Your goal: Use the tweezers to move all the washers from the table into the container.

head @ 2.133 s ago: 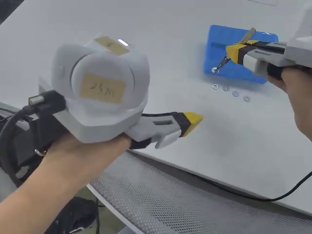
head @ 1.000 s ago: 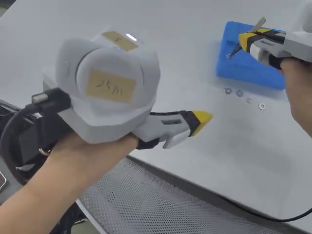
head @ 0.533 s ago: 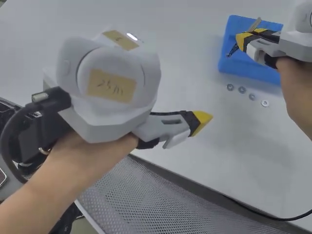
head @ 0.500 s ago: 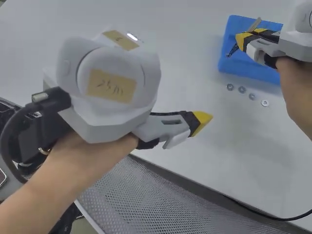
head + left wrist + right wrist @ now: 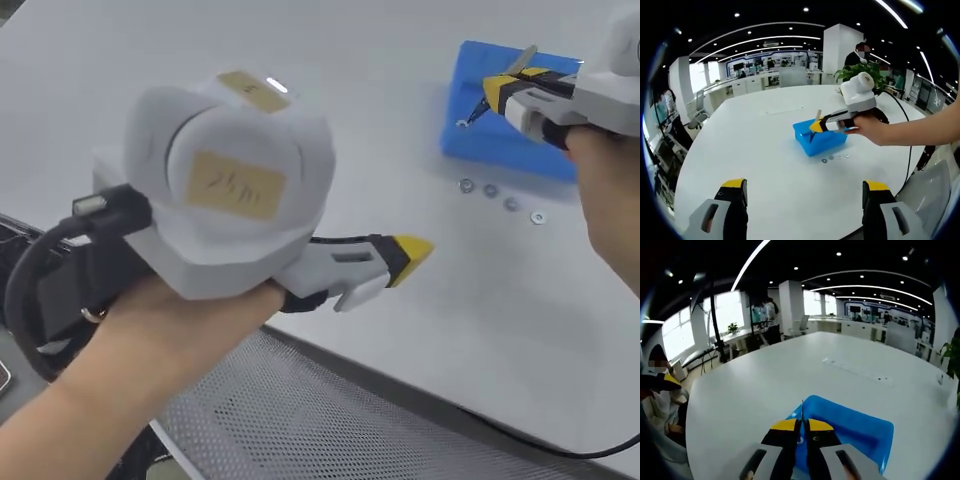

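Note:
My right gripper [image 5: 503, 90] is shut on the metal tweezers [image 5: 480, 107]. Their tip hangs over the left part of the blue container [image 5: 505, 140]. In the right gripper view the tweezers [image 5: 802, 412] stick out between the closed yellow jaws of the right gripper [image 5: 801, 426], above the container [image 5: 855, 432]. Several small washers [image 5: 490, 191] lie in a row on the white table just in front of the container. My left gripper [image 5: 408, 250] hovers near the table's front edge, well to the left of them. In its own view the left gripper [image 5: 802, 200] is open, and the washers [image 5: 835, 157] lie far ahead.
The white table [image 5: 330, 110] stretches wide around the container. A black cable [image 5: 560, 450] runs along the table's front edge at the right. A mesh chair seat [image 5: 300, 420] sits below the edge. A person [image 5: 860, 52] stands behind the table in the left gripper view.
The tweezers' tip has risen from the container's near left corner to above its left part. The row of washers and my left gripper have kept their places; the head camera shifted slightly.

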